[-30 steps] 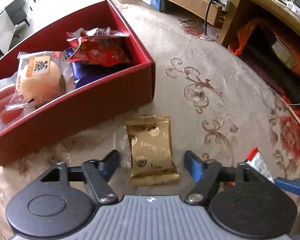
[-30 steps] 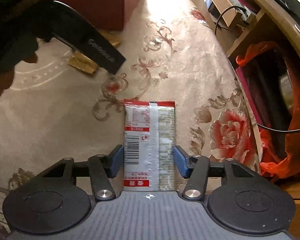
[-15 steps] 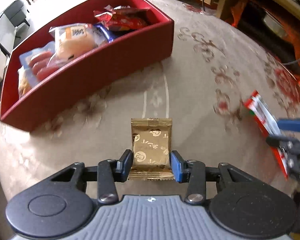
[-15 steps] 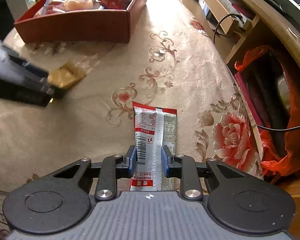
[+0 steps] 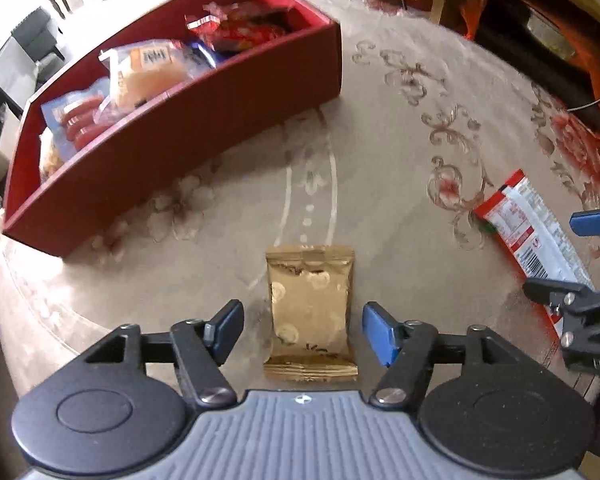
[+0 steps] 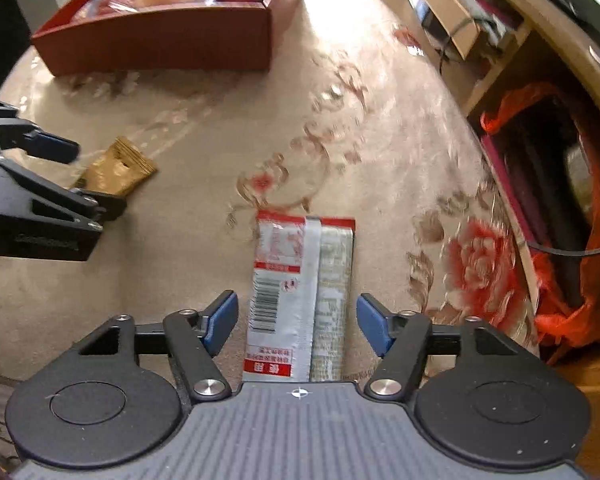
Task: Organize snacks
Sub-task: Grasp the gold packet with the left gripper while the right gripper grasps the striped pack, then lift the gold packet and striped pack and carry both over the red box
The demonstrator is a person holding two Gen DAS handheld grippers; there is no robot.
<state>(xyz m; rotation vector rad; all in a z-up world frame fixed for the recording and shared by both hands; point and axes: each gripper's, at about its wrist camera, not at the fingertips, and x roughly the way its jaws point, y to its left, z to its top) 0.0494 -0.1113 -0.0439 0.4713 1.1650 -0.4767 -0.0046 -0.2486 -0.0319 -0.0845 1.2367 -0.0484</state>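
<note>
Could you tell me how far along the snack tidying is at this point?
Several snacks already sit in the red box. Nothing is in hand: the left tool is open around the gold packet, and the right tool is open around the red and white packet. Both packets lie on the table and must go into the box.

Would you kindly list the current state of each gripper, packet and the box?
Left gripper: open, straddling the gold packet.
Right gripper: open, straddling the red-white packet.
Gold packet: flat on the cloth, ungripped.
Red-white packet: flat on the cloth, ungripped.
Red box: open-topped, holding several snacks.
</note>
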